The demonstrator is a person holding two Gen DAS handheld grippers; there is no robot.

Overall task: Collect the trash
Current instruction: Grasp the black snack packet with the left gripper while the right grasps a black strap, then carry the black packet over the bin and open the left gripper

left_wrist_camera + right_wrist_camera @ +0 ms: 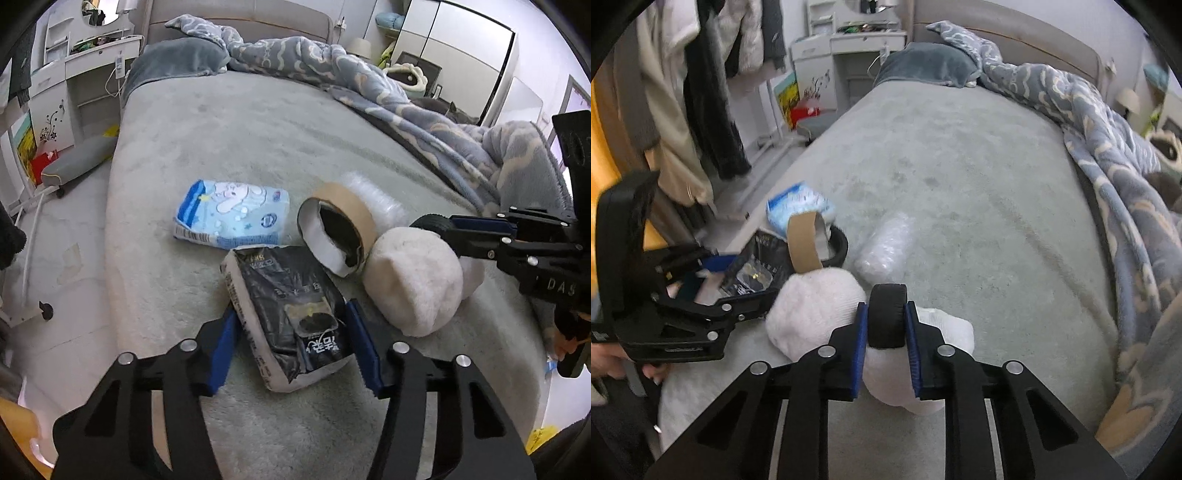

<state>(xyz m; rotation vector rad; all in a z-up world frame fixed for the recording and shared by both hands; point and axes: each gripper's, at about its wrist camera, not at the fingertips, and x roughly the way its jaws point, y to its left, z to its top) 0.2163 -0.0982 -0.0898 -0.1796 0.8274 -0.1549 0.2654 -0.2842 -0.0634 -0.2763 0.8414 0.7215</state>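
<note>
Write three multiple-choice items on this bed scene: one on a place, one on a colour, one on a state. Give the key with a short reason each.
1. Where does the blue tissue pack lie?
A. on the bed
B. on the floor
C. on the desk

2. What colour are the pads of the right gripper?
A. red
B. blue
C. white

3. What is the right gripper doing?
A. standing open over bare bedding
B. clamped on the small black wheel
C. clamped on the cardboard tape roll

Key: 1 A, the pack rests flat on the grey-green bedding. 2 B, blue pads line both fingers. 3 B, both pads press the wheel's sides in the right wrist view.
</note>
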